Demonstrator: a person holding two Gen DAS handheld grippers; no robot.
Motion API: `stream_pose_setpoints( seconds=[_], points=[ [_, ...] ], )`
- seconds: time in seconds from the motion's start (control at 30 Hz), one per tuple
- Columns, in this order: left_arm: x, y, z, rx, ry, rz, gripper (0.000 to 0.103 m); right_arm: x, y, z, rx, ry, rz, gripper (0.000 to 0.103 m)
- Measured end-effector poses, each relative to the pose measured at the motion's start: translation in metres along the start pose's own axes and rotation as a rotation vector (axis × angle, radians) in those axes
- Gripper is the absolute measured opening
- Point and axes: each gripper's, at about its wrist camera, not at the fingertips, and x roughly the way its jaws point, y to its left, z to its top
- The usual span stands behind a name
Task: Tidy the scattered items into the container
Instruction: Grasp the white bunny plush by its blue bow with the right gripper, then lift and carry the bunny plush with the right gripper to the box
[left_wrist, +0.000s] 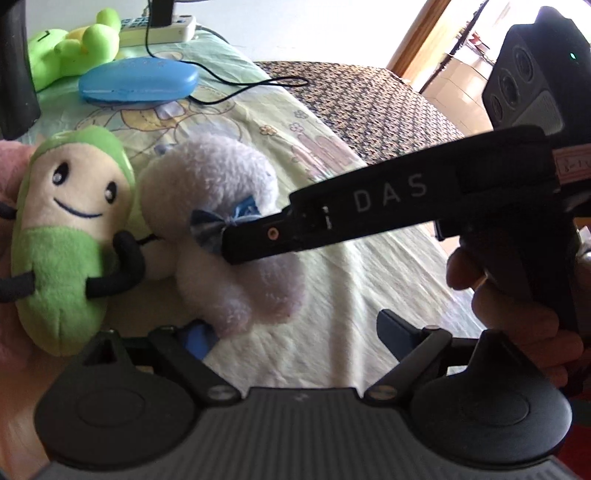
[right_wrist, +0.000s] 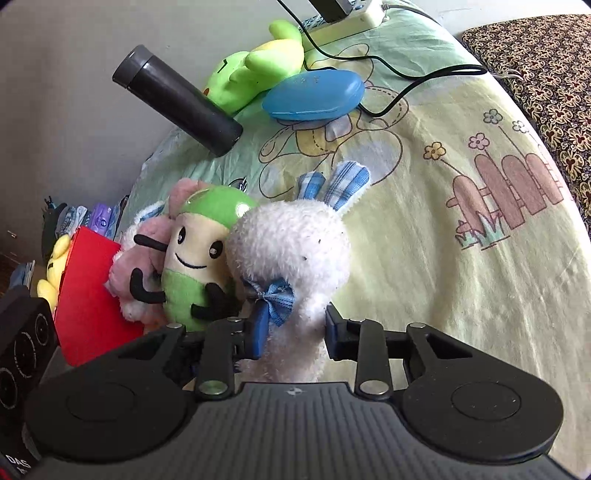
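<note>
**White rabbit clamped beside the red box**

The bed (right_wrist: 461, 295) carries everything. The red box (right_wrist: 88, 295) holds pink and green toys. Right of it, the white rabbit (right_wrist: 291, 251) sits clamped in the right claw (right_wrist: 293, 332). The left claw (left_wrist: 291, 332) stands apart, empty.

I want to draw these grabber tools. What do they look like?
Both are mostly black. Each gripper, left and right, has blue finger pads, a ribbed dark grey body with two round discs, and silver screws. The right one's side shows white letters DAS and a small green light.
</note>
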Motion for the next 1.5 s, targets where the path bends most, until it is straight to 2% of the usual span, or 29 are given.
stream_pose_setpoints(
  seconds=[0.17,0.33,0.43,0.5,0.57,0.67,0.8,0.87,0.93,1.03,1.23,1.5],
  points=[
    [-0.013,-0.002,-0.010,0.007,0.015,-0.078,0.089,-0.018,-0.009,-0.012,0.027,0.026,0.010,0.032],
    [-0.026,0.007,-0.018,-0.020,-0.006,-0.091,0.089,-0.029,-0.017,-0.028,0.062,0.066,0.007,0.031],
    [-0.029,0.013,-0.013,-0.045,-0.037,-0.076,0.089,-0.035,-0.015,-0.037,0.052,0.072,0.003,0.031],
    [-0.026,0.010,-0.007,-0.027,-0.051,-0.051,0.079,-0.038,-0.019,-0.039,0.082,0.055,0.003,0.035],
    [-0.018,0.007,0.000,-0.007,-0.048,-0.029,0.075,-0.041,-0.025,-0.037,0.138,0.020,0.016,0.037],
    [-0.004,0.004,0.005,0.008,-0.038,-0.015,0.075,-0.042,-0.031,-0.031,0.210,-0.032,0.031,0.046],
    [0.010,0.003,0.004,-0.007,-0.011,-0.009,0.071,-0.032,-0.030,-0.026,0.225,-0.031,0.029,0.052],
    [0.009,0.000,0.004,-0.002,-0.022,0.011,0.066,-0.025,-0.029,-0.025,0.233,-0.019,0.037,0.052],
    [0.008,-0.003,0.003,0.014,-0.022,0.038,0.061,-0.021,-0.028,-0.025,0.235,-0.007,0.048,0.048],
    [0.003,-0.004,0.002,0.011,-0.035,0.045,0.059,-0.022,-0.023,-0.023,0.204,-0.008,0.043,0.044],
    [-0.020,-0.015,-0.002,0.045,-0.098,0.087,0.059,-0.034,-0.006,-0.021,0.109,-0.025,0.041,0.043],
    [-0.077,-0.021,-0.021,0.036,-0.228,0.154,0.059,-0.053,0.036,-0.025,0.004,-0.072,0.093,0.043]
  ],
)
